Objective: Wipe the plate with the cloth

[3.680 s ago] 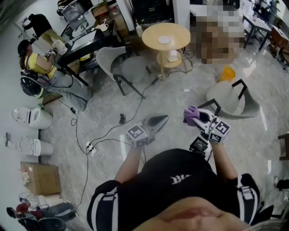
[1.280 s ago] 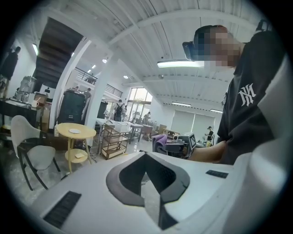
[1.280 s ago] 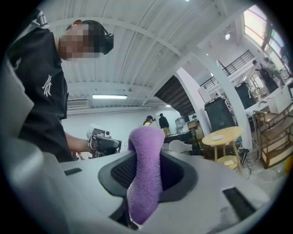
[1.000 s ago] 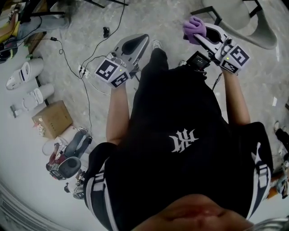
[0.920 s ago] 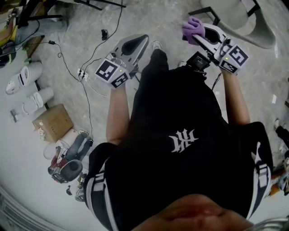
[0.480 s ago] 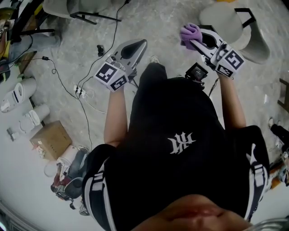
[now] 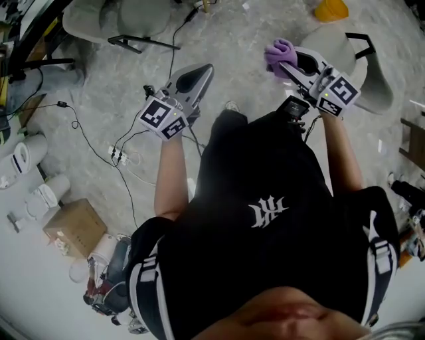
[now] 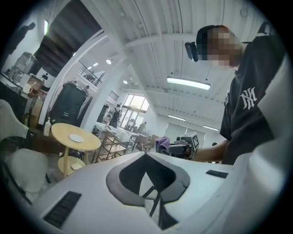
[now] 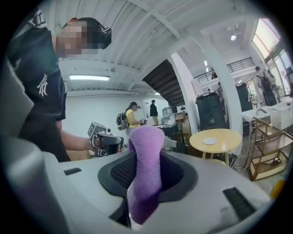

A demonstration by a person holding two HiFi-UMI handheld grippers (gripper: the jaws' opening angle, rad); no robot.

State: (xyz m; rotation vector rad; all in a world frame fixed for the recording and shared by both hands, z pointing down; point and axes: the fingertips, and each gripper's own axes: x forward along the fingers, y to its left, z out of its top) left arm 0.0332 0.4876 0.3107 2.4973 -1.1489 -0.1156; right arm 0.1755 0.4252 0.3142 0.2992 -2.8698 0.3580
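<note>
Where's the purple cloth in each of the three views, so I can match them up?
Head view: cloth at upper right, at the tip of the right tool.
Left gripper view: cloth small, just right of centre, in the distance.
Right gripper view: cloth large, at bottom centre, clamped between the jaws.
Shared landmark: the shirt logo.

A pale marbled floor [image 7: 252, 40] carries a white power strip [image 7: 118, 157] and, near the left, a cardboard box [image 7: 73, 226] (grey chairs [image 7: 113, 16] stand farther off), while a round wooden table [image 9: 215, 137] stands far under a white ceiling [image 8: 151, 27] and a strip light [image 8: 188, 82].
</note>
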